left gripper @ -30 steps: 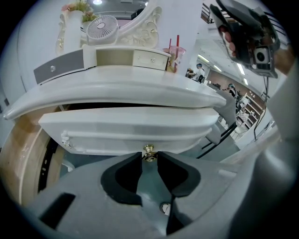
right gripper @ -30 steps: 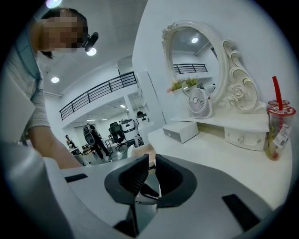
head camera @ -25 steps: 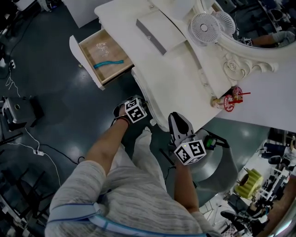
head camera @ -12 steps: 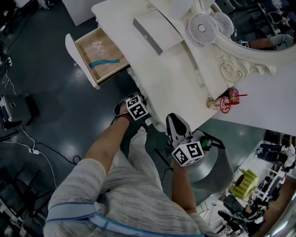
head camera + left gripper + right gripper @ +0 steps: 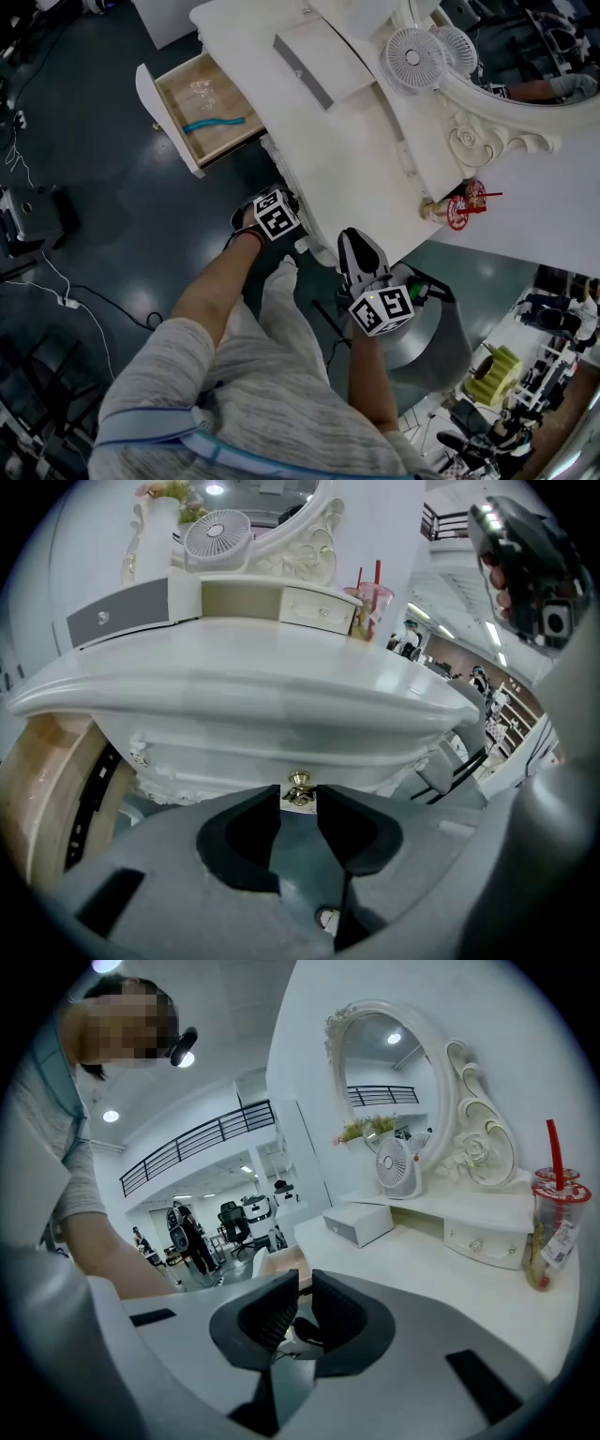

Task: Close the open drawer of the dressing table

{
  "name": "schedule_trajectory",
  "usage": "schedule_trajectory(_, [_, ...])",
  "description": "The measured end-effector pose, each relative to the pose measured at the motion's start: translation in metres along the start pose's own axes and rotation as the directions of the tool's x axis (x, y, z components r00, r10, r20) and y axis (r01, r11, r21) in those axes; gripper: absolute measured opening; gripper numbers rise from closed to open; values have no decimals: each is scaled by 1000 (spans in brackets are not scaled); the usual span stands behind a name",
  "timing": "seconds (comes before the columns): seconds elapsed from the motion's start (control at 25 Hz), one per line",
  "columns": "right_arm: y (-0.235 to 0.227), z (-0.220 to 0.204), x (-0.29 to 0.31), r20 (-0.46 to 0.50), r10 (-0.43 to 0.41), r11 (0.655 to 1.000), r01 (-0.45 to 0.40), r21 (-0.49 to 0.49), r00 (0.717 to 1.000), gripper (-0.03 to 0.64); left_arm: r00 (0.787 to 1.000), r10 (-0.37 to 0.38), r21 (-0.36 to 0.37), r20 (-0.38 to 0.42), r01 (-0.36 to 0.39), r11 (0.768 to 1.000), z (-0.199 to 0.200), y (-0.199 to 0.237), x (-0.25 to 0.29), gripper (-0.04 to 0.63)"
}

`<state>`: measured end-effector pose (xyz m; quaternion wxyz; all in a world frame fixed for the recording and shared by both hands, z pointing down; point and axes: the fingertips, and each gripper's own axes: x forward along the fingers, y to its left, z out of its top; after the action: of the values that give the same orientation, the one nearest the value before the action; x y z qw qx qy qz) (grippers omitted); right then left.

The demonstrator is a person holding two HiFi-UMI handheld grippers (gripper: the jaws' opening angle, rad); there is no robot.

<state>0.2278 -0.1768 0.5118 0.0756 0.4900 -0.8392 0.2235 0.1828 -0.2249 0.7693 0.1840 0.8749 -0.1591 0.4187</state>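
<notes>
Head view: drawer (image 5: 202, 112) juts from dressing table (image 5: 366, 159), well beyond left gripper (image 5: 272, 212) to its left, long axis along its slide, front facing outward | Left gripper view: jaws apart, brass knob (image 5: 299, 789) at their tips, unclamped; closing here would grab the wrong front | Right gripper view: right gripper (image 5: 301, 1283) slightly apart, empty; an off-centre shove could jam the drawer

- The white counter (image 5: 361, 164) stands on a dark floor (image 5: 112, 216), and its top runs from near right to far left.
- A flat white box with a grey front (image 5: 314, 61) lies on the far part of the top.
- A small white fan (image 5: 413, 58) stands just right of the box, beside the ornate mirror frame (image 5: 473, 136).
- A cup with a red straw (image 5: 466, 200) stands at the near right end.
- At the far left, the counter's drawer (image 5: 148, 94) is pulled out.
</notes>
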Motion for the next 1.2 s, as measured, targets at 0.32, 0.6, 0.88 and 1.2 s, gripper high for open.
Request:
schedule_trajectory(0.32, [8,5,3,17,5,1000,-5,-5,1000,12,995,30,-20,93,-28,999,10,0,-29,133])
schedule_trajectory(0.6, [22,8,7,36,8,1000,-8,-9,999,12,972,63,-59,227,-51,997,27,2,-75,132])
schedule_trajectory(0.88, [44,17,12,72,17,1000,-16,-22,997,12,921,91,-97,379,-58,994,54,-1,-135,93])
schedule_trajectory(1.2, [75,30,11,125,41,999,-37,-34,991,11,848,102,-98,520,-60,993,77,-21,-212,15])
